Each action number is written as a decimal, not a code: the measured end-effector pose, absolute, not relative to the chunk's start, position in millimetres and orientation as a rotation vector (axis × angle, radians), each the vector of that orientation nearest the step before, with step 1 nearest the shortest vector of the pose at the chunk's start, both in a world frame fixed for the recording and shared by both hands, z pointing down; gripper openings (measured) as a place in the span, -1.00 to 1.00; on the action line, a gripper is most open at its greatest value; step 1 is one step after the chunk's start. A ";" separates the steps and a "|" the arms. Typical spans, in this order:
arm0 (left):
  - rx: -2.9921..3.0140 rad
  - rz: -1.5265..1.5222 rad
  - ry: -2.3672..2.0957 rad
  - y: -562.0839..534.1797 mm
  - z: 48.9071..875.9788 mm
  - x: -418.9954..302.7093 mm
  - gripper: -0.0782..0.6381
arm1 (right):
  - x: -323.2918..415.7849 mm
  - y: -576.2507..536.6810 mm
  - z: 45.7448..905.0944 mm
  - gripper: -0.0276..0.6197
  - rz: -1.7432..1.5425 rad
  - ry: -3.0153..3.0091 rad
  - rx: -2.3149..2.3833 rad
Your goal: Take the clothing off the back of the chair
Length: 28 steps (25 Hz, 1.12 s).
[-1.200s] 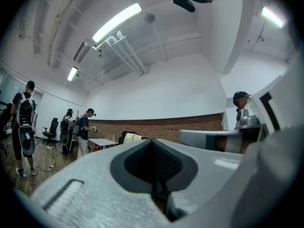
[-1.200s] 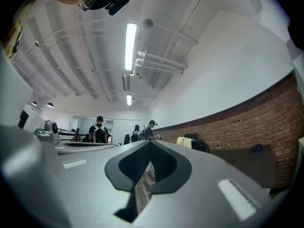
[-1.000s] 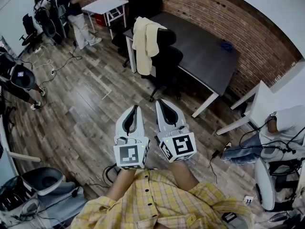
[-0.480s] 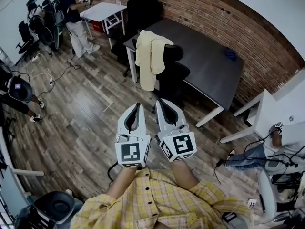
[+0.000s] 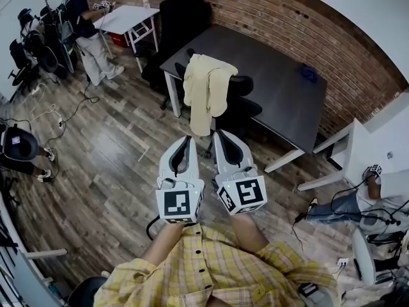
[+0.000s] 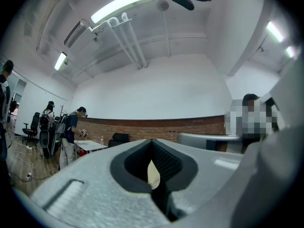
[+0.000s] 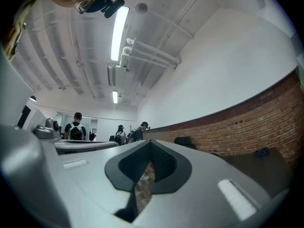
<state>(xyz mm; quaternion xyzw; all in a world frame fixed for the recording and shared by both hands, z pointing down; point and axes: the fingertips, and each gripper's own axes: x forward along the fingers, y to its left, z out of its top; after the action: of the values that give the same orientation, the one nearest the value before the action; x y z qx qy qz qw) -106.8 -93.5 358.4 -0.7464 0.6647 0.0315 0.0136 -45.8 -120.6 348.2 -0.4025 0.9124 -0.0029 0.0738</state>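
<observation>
1. The left gripper [image 5: 183, 139] has its fingers pressed together with nothing between them.
2. The right gripper [image 5: 220, 134] sits just beside it at 3 o'clock. Its fingers are also closed and empty.
3. At 12 o'clock from both grippers, and apart from them, the cream clothing [image 5: 206, 88] hangs over the back of a black chair [image 5: 246, 107]. A sliver of it shows through the hollow of the left fingers in the left gripper view.
4. The chair stands at the near edge of a dark desk [image 5: 275, 75], which runs toward 2 o'clock along the brick wall [image 5: 287, 18].
5. Wooden floor [image 5: 108, 158] spreads out to 9 o'clock.
6. A person [image 5: 86, 27] stands at 11 o'clock beside a white desk [image 5: 124, 18].
</observation>
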 end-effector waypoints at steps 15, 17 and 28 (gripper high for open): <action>-2.470 0.106 1.925 -169.0 363.2 -157.2 -0.78 | -92.8 -182.8 353.2 -0.91 0.018 2.683 -1.401; -2.486 0.103 1.903 -173.6 365.0 -156.5 -0.78 | -92.6 -186.5 355.0 -0.91 0.018 2.673 -1.421; -2.527 0.042 1.890 -201.6 374.7 -145.8 -0.78 | -83.4 -210.2 356.3 -0.91 0.028 2.682 -1.443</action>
<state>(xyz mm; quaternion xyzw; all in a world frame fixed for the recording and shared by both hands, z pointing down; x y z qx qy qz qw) -145.8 -201.6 374.7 -0.8007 0.5989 0.0133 -0.0071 -83.4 -210.2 356.3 -0.4733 0.8796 0.0092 0.0479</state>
